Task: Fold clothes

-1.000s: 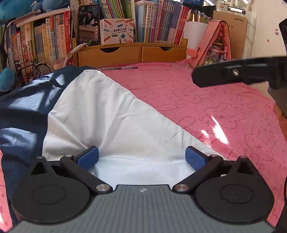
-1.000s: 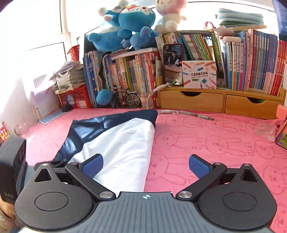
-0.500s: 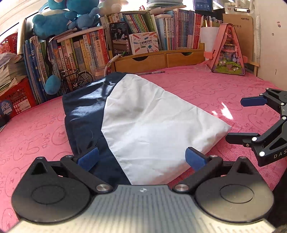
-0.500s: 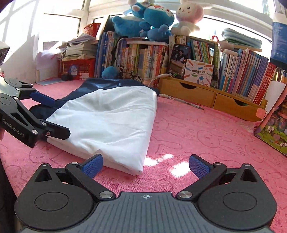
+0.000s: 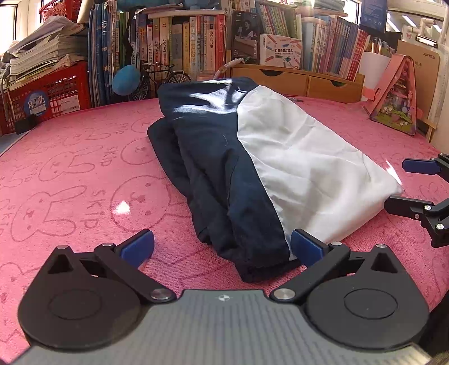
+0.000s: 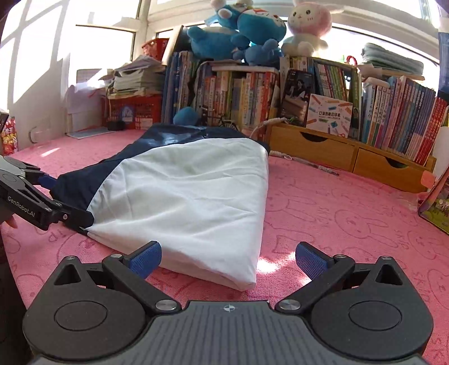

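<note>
Two tools, left [image 5: 221,244] & right [image 6: 228,255], wide open, empty; folded garment [image 6: 185,193] w/ long axis toward bookshelf [image 6: 280,95].

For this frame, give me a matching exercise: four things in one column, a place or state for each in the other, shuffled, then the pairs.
Things
1. garment
2. left gripper
3. plush rabbit
4. toy bicycle

Places or states
A. on top of the books
B. folded on the pink cloth
C. open, holding nothing
D. in front of the books, behind the garment

Pairs: 1-B, 2-C, 3-A, 4-D
</note>
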`<state>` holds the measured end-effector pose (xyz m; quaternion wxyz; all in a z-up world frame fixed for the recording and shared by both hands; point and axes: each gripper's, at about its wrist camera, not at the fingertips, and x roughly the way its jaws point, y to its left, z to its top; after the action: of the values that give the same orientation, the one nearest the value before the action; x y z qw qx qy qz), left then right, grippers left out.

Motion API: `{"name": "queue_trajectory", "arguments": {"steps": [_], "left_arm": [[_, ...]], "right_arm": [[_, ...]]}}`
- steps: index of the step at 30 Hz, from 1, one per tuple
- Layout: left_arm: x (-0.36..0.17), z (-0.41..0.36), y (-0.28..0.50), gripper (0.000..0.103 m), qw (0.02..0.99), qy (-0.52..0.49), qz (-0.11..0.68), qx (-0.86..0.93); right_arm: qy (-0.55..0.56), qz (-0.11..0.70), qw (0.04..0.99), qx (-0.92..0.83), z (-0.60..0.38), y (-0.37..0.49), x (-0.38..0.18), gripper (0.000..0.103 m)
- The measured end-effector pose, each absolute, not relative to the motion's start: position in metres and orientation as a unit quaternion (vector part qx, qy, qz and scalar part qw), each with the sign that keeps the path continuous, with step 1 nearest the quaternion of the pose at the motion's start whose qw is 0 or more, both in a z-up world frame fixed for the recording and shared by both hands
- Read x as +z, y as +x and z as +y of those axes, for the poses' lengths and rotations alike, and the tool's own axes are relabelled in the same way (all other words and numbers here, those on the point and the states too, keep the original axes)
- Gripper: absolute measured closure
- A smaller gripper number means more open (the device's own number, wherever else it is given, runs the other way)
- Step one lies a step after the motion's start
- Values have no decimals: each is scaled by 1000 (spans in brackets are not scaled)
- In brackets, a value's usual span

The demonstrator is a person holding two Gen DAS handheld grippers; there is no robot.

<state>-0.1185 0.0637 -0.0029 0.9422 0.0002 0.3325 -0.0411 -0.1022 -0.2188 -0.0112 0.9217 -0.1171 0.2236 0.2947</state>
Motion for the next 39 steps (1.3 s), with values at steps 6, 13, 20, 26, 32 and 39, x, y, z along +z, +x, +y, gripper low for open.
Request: {"name": "queue_trajectory", "arguments": {"steps": [6,13,20,26,32,39], "left_arm": [[-2,63,-112,0,939,-4,340,-39],[-2,66,-124,0,943,-9,330,-50],[30,100,-152,0,952,-64,299,-21],[34,90,-126,0,957,3,291,11],[2,102,-124,0,940,-17,339,3],[8,109,-134,0,935,-57,350,-9]], "right_arm": [[-144,271,900,309,-208,-94,-18,0],[-114,300,891,322,-214,-85,-20,0],[-95,307,890,325,-218,-80,-20,0],[-95,306,891,322,-217,-79,-21,0],[-74,306,894,320,-223,-76,-19,0],[-57,306,894,323,-228,-74,-19,0]]}}
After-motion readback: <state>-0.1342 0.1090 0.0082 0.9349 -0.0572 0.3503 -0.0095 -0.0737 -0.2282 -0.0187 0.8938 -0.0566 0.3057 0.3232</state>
